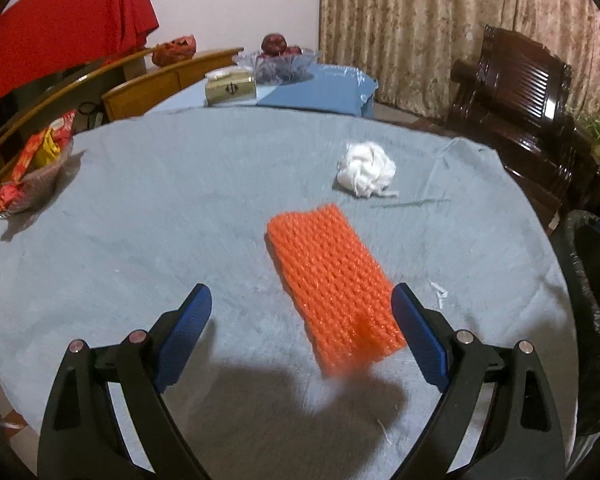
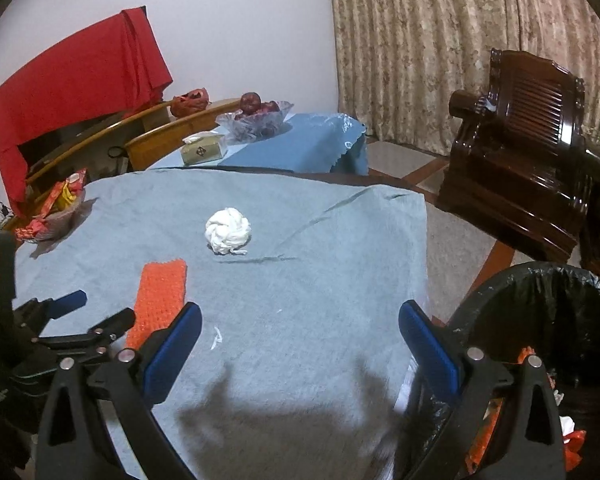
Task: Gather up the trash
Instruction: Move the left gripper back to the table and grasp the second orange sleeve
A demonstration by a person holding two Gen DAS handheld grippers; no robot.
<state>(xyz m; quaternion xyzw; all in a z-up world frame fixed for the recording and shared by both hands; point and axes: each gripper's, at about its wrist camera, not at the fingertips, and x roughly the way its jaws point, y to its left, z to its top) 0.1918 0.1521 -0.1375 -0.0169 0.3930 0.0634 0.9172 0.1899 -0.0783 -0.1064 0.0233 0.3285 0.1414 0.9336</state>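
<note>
Home dining room: curtains (image 1: 440, 32), wooden armchair (image 2: 524, 120).

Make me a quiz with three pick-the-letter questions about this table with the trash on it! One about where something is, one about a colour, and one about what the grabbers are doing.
1. Where is the white crumpled tissue?
A. inside the bin
B. on the grey tablecloth, beyond the net
C. in the glass fruit bowl

2. What colour is the foam net?
A. orange
B. green
C. purple

3. What is the left gripper doing?
A. shut on the tissue
B. shut on the net
C. open, holding nothing

Answers:
1 B: the tissue lies on the cloth, farther from the grippers than the net.
2 A: the net is bright orange in both views.
3 C: its blue jaws stand wide apart, nothing between the pads; the right gripper is open too, next to the black-lined bin.
</note>
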